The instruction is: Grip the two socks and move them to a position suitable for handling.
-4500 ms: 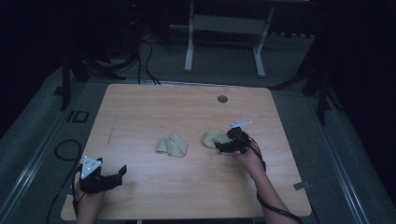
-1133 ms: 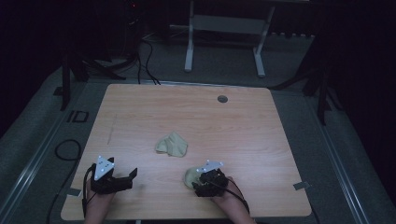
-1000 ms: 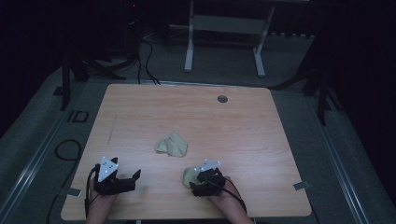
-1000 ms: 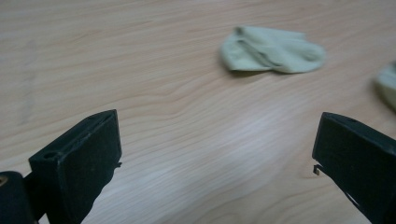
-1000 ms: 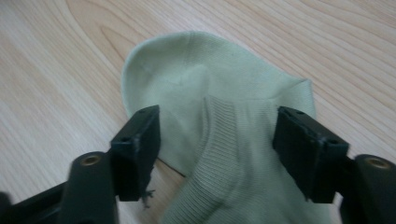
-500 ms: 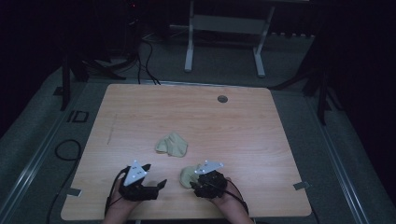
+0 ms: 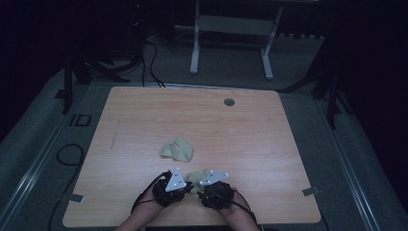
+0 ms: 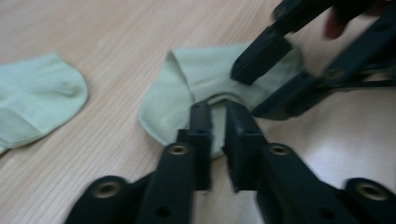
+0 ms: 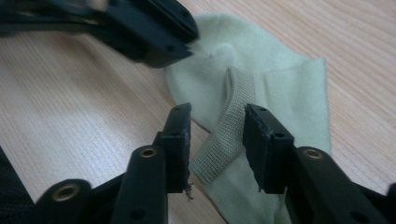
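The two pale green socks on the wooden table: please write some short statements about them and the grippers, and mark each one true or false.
1. The pale green ribbed sock near the table's front edge lies between both grippers. True.
2. The left gripper stands wide open above bare wood. False: its jaws have just been closing and now pinch a thin edge of this sock.
3. The second pale green sock lies apart, farther up the light wooden table. True.
4. The right gripper is clamped tight on the cuff. False: its jaws have been closing, but they flank the ribbed cuff band with gaps on both sides.
5. The second sock is held by a gripper. False: nothing touches it.
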{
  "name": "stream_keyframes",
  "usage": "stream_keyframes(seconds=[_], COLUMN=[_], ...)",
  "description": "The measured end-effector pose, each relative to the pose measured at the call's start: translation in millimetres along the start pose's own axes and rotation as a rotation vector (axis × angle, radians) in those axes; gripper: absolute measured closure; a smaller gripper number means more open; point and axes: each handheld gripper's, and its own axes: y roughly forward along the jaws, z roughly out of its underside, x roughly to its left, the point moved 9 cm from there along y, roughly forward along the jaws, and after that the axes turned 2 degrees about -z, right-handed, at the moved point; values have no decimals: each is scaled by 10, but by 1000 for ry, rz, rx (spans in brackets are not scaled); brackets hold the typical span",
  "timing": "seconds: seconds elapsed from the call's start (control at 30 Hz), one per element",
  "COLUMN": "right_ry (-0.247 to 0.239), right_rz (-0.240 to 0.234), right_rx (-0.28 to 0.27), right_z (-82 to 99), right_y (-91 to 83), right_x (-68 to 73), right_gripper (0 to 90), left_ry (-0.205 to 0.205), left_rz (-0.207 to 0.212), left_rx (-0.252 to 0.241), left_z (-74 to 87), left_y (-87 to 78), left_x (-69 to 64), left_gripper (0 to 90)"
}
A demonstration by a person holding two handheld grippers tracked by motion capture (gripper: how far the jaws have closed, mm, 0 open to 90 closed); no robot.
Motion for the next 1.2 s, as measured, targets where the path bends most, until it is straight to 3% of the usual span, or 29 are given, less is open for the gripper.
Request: stream_keyframes(seconds=[0.07,0.23,0.37,0.57,0.73,0.9,1.0,1.2], right_ry=[-3,-32,-36,-6,34,65,94,167], right_rz=[2,2,-20,-33,-27,0,15,45], right_rx=[8,33,37,-4,-65,-93,-102,-77], right_z=[15,55,59,-16,-98,-115,-80,120], right_y=[16,34,30,-85,-292,-456,-511,-539], right_x=[-10,-6,27,-25,-146,-324,-439,-688], right_gripper=[663,740,825,847,849,848,848,847], left_ry=[1,3,15,31,42,58,94,112], left_rz=[-11,-15,-10,-4,8,4,1,0], left_rx=[10,48,60,47,42,36,41,38], left_z=[14,62,91,99,99,88,83,48], left_y=[41,108,144,145,147,160,166,205], left_x=[69,187,197,201,206,209,209,213], left_gripper=[882,892,893,894,894,894,894,894])
